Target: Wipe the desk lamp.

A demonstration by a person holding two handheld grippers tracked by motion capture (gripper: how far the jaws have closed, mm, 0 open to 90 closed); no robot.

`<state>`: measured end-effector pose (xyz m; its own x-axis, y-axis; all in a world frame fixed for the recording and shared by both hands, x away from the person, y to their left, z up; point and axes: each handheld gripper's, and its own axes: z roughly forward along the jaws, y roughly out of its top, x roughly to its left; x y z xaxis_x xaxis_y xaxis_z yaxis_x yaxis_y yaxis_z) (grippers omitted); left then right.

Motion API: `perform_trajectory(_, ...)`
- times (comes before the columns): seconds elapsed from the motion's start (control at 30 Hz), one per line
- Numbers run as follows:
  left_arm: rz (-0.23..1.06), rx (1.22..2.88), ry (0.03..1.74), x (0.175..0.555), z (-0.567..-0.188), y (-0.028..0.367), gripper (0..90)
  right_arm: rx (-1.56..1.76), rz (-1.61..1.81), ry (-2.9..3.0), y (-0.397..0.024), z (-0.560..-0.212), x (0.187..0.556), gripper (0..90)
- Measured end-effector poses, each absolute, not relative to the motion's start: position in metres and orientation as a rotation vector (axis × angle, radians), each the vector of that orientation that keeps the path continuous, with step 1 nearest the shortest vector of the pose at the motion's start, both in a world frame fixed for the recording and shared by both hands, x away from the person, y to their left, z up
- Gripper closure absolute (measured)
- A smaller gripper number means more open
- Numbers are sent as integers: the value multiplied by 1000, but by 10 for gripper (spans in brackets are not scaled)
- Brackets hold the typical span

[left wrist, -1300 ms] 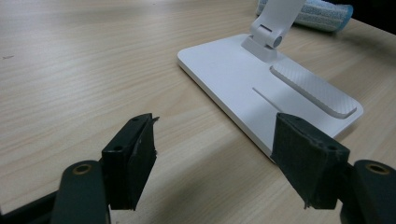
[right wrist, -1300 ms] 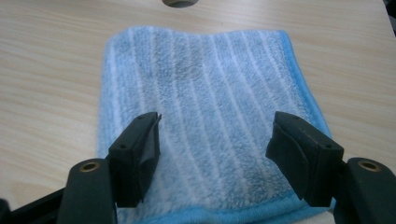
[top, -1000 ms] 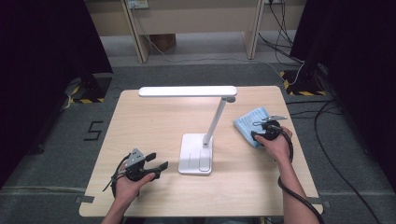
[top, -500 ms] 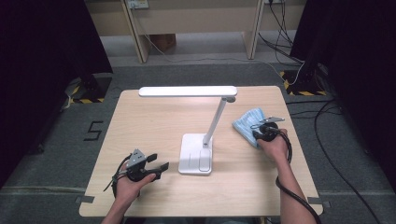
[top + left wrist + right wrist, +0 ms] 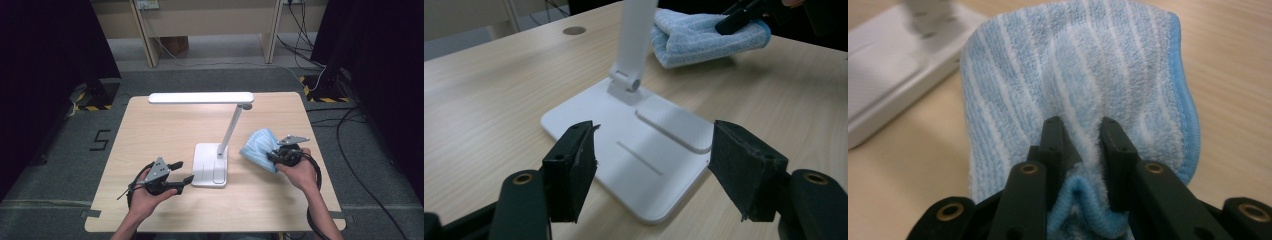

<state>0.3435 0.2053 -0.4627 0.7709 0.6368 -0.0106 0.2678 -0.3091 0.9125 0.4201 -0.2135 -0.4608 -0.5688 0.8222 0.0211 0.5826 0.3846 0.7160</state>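
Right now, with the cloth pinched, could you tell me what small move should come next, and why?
Probably carry the blue cloth toward the white lamp to wipe it: the right gripper has just closed on a fold, and the open left gripper faces the base, seemingly ready to steady it.

The light wooden surface stands on a grey carpet floor. Black curtains hang on both sides. Behind, pale wooden furniture legs and cables lie on the floor.
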Motion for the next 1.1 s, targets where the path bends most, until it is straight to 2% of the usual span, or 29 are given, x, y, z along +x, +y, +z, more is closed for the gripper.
perform_trajectory(0.27,375,1934,466,344,-438,171,291,959,1074,2538,-166,-439,361,755)
perform_trajectory(0.37,359,1944,420,346,-433,161,259,840,1112,2623,-142,-434,350,754)
perform_trajectory(0.63,339,2064,287,351,-435,152,195,660,1233,2688,-107,-419,350,754)
perform_trajectory(0.77,368,2132,227,348,-439,156,244,604,1266,2707,-93,-411,351,756)
perform_trajectory(1.1,349,2140,221,344,-436,174,516,507,1318,2708,-71,-398,352,760)
